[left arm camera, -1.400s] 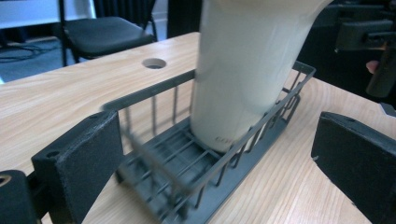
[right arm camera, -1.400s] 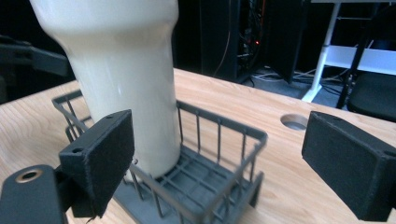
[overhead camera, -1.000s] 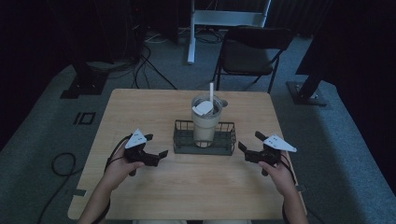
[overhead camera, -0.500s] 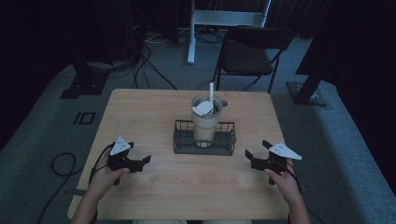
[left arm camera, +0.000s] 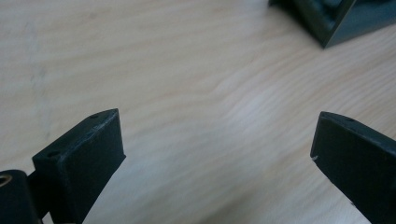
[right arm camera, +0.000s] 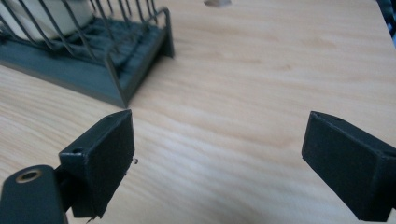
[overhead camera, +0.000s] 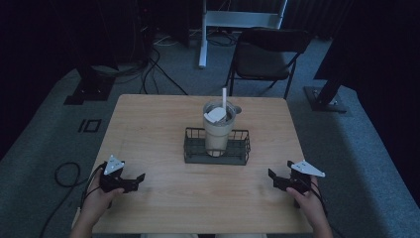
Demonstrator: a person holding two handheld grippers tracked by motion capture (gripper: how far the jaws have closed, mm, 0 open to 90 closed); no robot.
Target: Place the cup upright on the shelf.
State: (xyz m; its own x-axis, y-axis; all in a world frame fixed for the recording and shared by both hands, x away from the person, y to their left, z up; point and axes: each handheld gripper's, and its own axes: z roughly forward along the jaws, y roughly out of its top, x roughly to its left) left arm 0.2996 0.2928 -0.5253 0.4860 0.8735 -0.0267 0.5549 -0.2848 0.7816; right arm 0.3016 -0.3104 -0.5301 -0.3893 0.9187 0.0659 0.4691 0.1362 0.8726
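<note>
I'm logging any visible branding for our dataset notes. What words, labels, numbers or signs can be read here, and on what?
None can be read. The tumbler, the wire basket, the table and both grippers, left and right, carry no legible text, label or number in any view.

We see both hands drawn back toward the near table edge: the left gripper (overhead camera: 136,179) and right gripper (overhead camera: 274,177) now sit farther from the wire basket (overhead camera: 217,153).
</note>
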